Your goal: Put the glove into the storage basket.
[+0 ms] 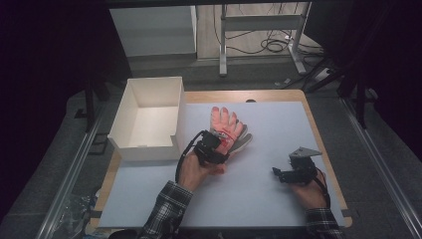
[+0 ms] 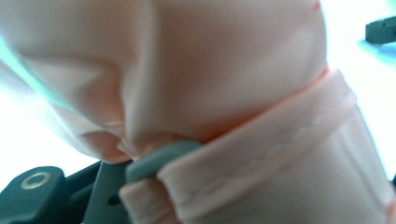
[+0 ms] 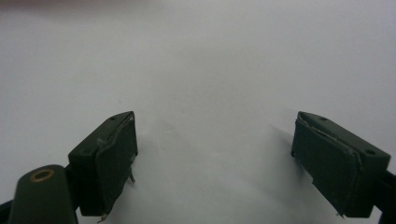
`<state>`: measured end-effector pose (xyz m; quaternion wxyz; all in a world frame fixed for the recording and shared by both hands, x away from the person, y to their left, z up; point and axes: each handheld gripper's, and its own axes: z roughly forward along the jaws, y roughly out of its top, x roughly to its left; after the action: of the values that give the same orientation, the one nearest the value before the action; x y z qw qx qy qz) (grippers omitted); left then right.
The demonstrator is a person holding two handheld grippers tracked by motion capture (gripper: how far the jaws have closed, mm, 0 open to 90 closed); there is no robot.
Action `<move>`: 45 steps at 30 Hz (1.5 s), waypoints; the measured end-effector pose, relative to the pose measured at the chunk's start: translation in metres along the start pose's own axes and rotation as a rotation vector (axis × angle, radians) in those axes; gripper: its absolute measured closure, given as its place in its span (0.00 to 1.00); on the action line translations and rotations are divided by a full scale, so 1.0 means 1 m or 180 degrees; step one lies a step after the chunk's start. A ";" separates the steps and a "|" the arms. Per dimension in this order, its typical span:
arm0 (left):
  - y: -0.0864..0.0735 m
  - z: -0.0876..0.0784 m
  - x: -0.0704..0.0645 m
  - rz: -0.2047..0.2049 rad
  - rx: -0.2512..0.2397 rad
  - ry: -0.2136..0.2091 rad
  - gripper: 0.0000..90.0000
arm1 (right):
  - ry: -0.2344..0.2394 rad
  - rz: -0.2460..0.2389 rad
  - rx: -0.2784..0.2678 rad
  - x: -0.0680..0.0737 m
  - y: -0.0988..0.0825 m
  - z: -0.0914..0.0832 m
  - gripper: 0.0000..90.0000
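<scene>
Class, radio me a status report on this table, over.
Left hand-held gripper shut on pink glove cuff. Right hand-held gripper open, empty. White box alongside; nothing blocking.

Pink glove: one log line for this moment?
left tool: shut on pink fabric glove cuff | right tool: open, idle on white mat | white cardboard box: empty

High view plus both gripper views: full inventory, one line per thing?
glove: one, pink with a grey part, mid-table on the white mat, cuff end clamped in the left gripper
box: one, white, open top, at the table's left edge
mat: one, white, covering most of the tabletop
table: one, wooden edge showing around the mat
desk frame: one, grey metal legs, on the floor beyond the table
cables: several, black, on the floor under that frame
left gripper: one, black, shut on the glove
right gripper: one, black, jaws apart, over bare mat at right
</scene>
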<state>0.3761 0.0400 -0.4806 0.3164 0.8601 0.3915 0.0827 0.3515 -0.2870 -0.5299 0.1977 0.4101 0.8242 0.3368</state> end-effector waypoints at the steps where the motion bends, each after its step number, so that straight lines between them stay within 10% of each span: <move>1: 0.002 -0.003 0.001 -0.0010 0.0003 0.0011 0.60 | -0.0002 -0.0006 -0.0002 0.000 0.000 0.000 0.16; 28: 0.058 -0.082 0.023 -0.0073 -0.0075 0.0203 0.60 | 0.0002 0.0002 -0.0008 0.000 0.000 0.000 0.16; 45: 0.064 -0.120 0.051 -0.0281 -0.0061 0.0370 0.59 | 0.0005 0.0009 -0.0007 0.000 0.000 0.000 0.16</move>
<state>0.4035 0.1031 -0.3526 0.3047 0.8327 0.4459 0.1223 0.3515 -0.2869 -0.5302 0.1971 0.4107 0.8234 0.3384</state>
